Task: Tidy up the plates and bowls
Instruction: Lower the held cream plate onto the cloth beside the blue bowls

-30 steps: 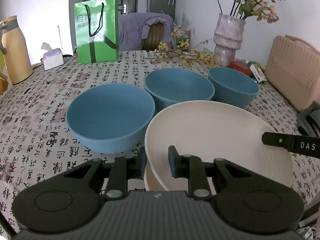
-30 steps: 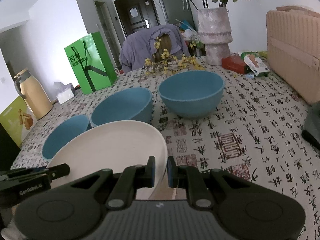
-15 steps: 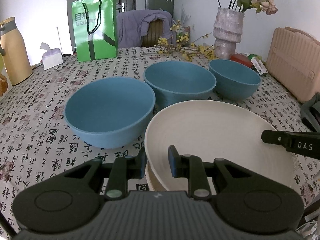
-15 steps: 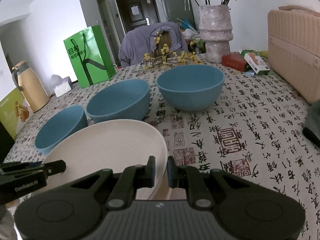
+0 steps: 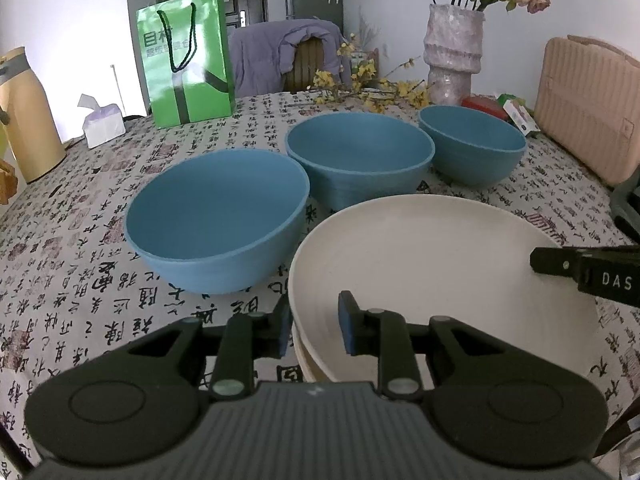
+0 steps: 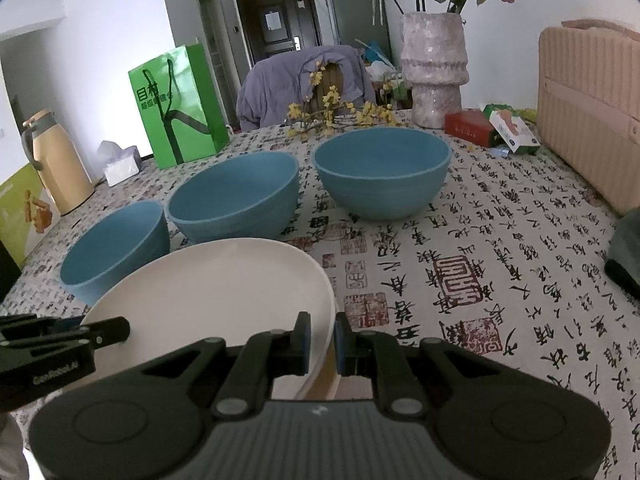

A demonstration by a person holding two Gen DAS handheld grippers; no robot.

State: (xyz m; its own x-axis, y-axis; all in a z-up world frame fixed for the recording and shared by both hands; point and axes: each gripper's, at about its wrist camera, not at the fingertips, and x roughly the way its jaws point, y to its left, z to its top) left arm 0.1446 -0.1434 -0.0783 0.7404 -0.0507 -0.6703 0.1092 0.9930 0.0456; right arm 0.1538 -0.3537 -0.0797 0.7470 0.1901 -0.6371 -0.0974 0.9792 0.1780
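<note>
Three blue bowls [image 5: 218, 216] crowd the calligraphy-print tablecloth [image 6: 500, 248].

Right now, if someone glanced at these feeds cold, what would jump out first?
The cream plate nearest the cameras, gripped at opposite rims by the left gripper and the right gripper, with another cream rim showing just under it. Behind it, three blue bowls stand in a row on the calligraphy-print tablecloth. Farther back stand a bright green gift bag and a vase of flowers.
</note>
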